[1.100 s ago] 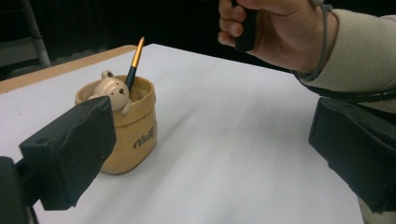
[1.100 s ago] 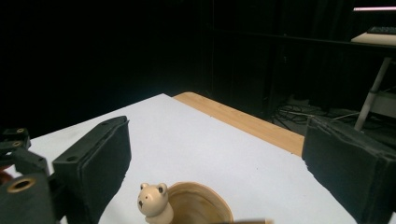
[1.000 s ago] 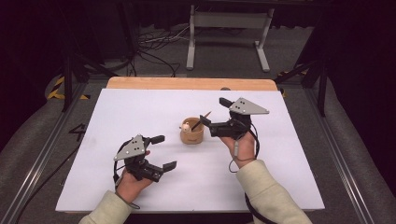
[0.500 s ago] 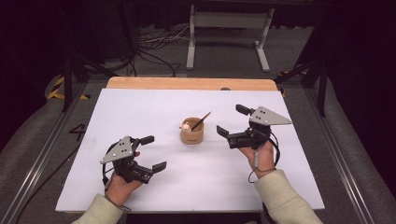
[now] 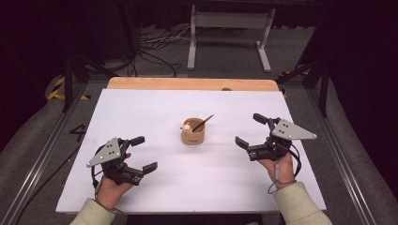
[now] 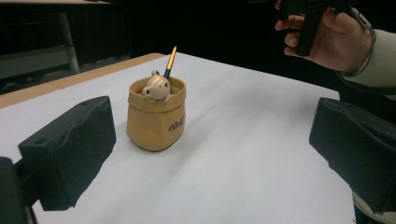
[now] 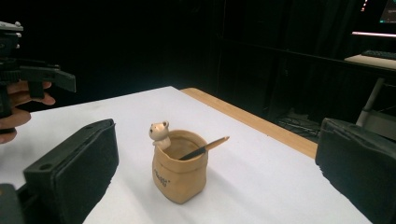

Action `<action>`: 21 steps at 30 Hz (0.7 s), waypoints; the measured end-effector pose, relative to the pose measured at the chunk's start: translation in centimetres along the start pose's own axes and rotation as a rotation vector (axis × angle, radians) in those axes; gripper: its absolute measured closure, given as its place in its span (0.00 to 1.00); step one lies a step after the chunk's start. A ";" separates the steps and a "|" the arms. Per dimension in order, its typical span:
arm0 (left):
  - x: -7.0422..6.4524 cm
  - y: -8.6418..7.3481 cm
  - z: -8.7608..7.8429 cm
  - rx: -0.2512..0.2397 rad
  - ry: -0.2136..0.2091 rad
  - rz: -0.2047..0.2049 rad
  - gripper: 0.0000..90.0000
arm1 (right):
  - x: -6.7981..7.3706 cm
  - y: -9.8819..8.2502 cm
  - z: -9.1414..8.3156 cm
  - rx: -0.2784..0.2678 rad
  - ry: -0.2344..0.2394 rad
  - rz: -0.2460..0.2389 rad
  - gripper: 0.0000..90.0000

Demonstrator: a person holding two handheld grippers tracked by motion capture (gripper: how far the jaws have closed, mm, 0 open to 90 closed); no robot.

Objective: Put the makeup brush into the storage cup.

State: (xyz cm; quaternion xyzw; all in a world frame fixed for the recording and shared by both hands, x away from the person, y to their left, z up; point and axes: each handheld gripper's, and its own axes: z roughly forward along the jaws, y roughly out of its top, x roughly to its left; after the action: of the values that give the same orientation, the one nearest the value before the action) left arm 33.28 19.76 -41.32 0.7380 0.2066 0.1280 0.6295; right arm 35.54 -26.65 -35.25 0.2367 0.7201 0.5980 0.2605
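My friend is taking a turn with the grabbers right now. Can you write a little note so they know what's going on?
Left hand-held gripper: open, empty, low over the table's near left part.
Right hand-held gripper: open, empty, to the right of the pot.
Pot: tan, with a small bear figure on its rim, standing upright mid-table on the white sheet.
Pencil: standing tilted inside the pot, tip sticking out.
Done: pencil is in the pot, and nothing is being held.
Left: nothing obvious, since both grippers sit apart from the pot.
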 end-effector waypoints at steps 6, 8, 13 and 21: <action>0.1 -0.3 -1.0 -0.007 0.013 -0.002 0.01 | -0.1 -0.9 -1.1 0.005 0.001 -0.019 0.00; 0.1 -0.4 -1.2 -0.009 0.012 -0.002 0.02 | -0.1 -1.2 -1.4 0.002 0.006 -0.021 0.00; 0.1 -0.8 -1.6 -0.011 0.013 0.006 0.02 | -0.1 -2.5 -2.5 -0.004 0.002 -0.029 0.00; 0.5 -1.5 -2.3 -0.049 0.010 -0.006 0.02 | -0.1 -4.5 -3.5 -0.010 -0.006 -0.031 0.00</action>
State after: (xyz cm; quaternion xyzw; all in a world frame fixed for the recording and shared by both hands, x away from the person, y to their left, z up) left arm 32.50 22.23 -42.42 0.7210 0.2086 0.1349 0.6469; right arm 33.12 -30.08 -39.18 0.2259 0.7198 0.5969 0.2731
